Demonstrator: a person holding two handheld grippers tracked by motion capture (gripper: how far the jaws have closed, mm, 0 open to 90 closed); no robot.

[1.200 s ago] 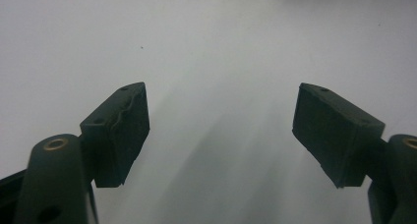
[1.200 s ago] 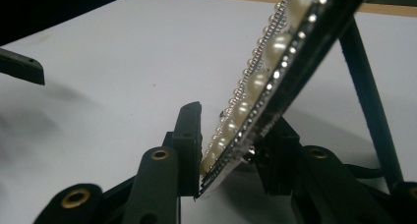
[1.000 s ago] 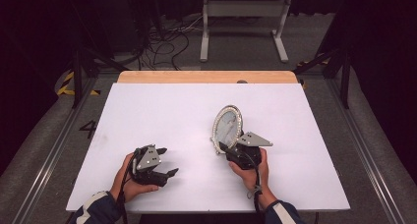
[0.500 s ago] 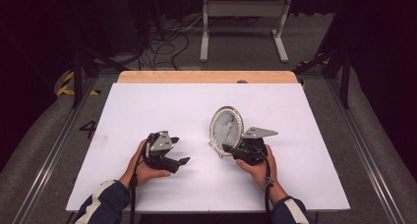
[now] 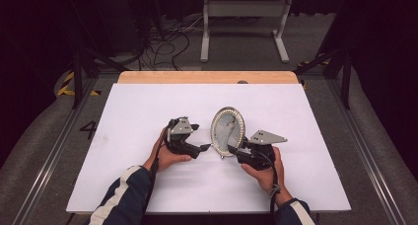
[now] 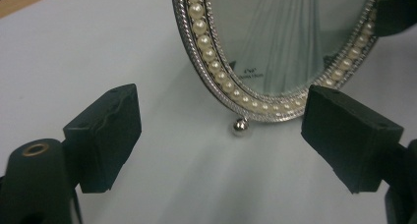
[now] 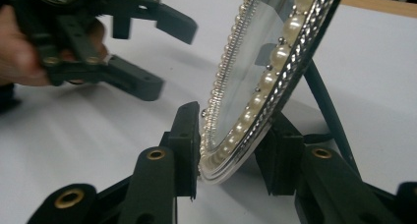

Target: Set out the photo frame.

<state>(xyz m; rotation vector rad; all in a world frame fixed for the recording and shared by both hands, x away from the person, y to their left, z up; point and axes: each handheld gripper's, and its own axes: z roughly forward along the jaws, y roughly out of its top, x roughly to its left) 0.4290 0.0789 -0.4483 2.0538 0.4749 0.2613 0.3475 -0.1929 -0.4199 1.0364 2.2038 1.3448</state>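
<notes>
An oval silver picture frame (image 5: pixel 227 131) edged with pearls stands upright near the middle of the white table. My right gripper (image 5: pixel 230 149) is shut on its lower right rim; the rim (image 7: pixel 236 135) sits pinched between the two black pads. My left gripper (image 5: pixel 203 138) is open just left of the frame, its jaws wide apart and pointing at the frame's lower edge (image 6: pixel 255 106). A small silver ball foot (image 6: pixel 240 126) under the frame touches the table between those jaws. In the right gripper view the left gripper (image 7: pixel 169 49) hangs open a short way from the glass.
The white board (image 5: pixel 148 111) covers the table, with a wooden strip (image 5: pixel 207 77) along its far edge. Beyond lie a grey floor, cables (image 5: pixel 162 42) and a metal stand (image 5: pixel 244 18). A black prop leg (image 7: pixel 324 101) runs behind the frame.
My left gripper has moved right, up to the frame's left side. The frame, held by my right gripper, has shifted slightly left and stands more upright, facing the camera.
</notes>
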